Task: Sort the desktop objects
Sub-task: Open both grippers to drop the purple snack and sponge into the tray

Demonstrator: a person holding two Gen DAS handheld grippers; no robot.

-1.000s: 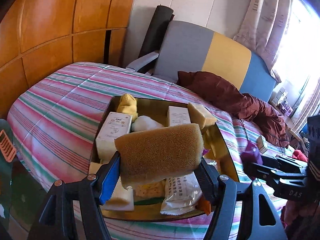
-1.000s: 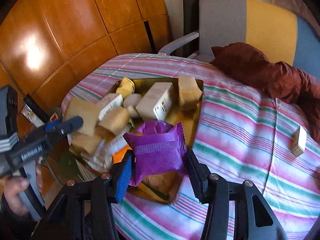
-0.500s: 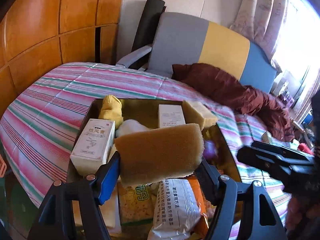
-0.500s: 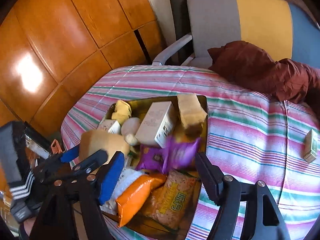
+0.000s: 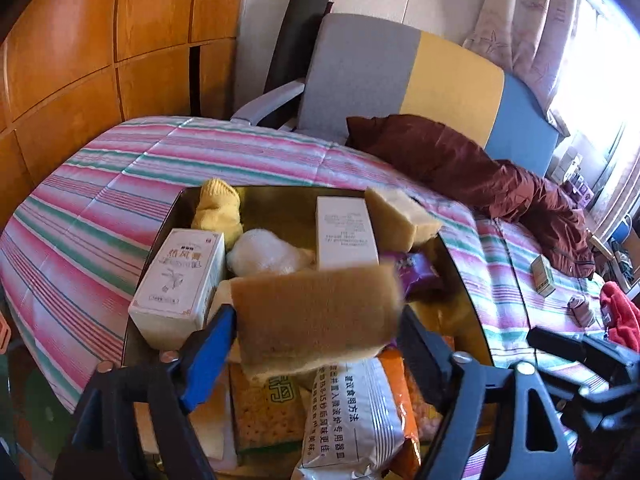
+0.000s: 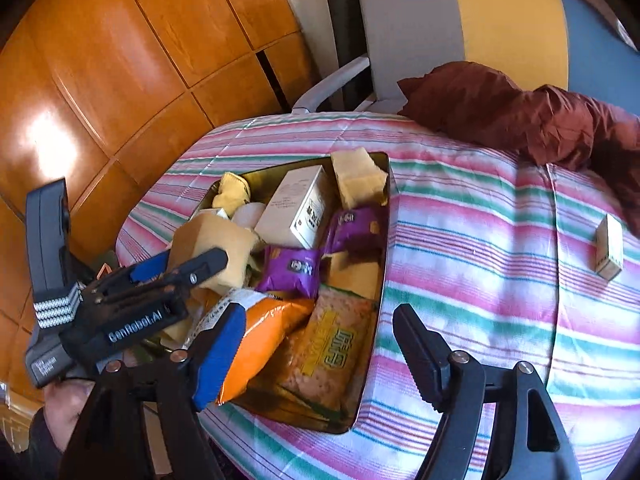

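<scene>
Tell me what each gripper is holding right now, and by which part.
Left gripper: its jaws have just been opening around the short ends of the tan sponge; whether they grip it cannot be told. Right gripper: jaws just opened, nothing between them.

The left gripper [image 5: 316,344] has just been opening its jaws, and the tan rectangular foam sponge [image 5: 316,320] between them now blurs at its right edge, slipping loose above the shallow gold metal tray [image 5: 176,208], where a second ago it sat clamped and sharp. The tray itself looms larger and nearer under this gripper than before. Over on the other side, the right gripper [image 6: 316,354] has just been spreading its jaws too and now holds nothing: the purple crinkled snack packet [image 6: 290,270] it gripped a second ago lies in the tray, just beside the orange plastic snack bag [image 6: 260,340].
</scene>
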